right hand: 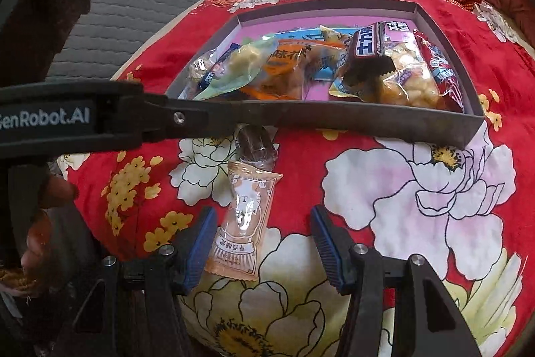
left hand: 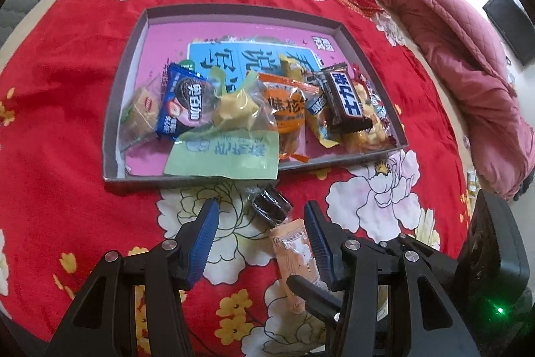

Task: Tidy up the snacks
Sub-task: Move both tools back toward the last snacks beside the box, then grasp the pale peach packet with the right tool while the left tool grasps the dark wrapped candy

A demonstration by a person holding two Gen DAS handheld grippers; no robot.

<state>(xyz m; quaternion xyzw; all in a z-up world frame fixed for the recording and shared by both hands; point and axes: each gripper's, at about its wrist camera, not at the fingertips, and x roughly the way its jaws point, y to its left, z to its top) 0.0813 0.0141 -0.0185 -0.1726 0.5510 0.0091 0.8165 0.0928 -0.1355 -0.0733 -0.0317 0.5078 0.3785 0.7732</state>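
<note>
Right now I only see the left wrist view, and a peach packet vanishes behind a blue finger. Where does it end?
Observer: The right wrist view shows the whole peach packet. It lies flat on the red floral cloth, between the fingers of the right hand-held gripper.
Operator: Is it gripped?
Observer: No. The jaws stand open, with a clear gap on the packet's right side.
Operator: Anything else I miss?
Observer: A person's hand at the left edge, with its fingers round a black handle.
</note>
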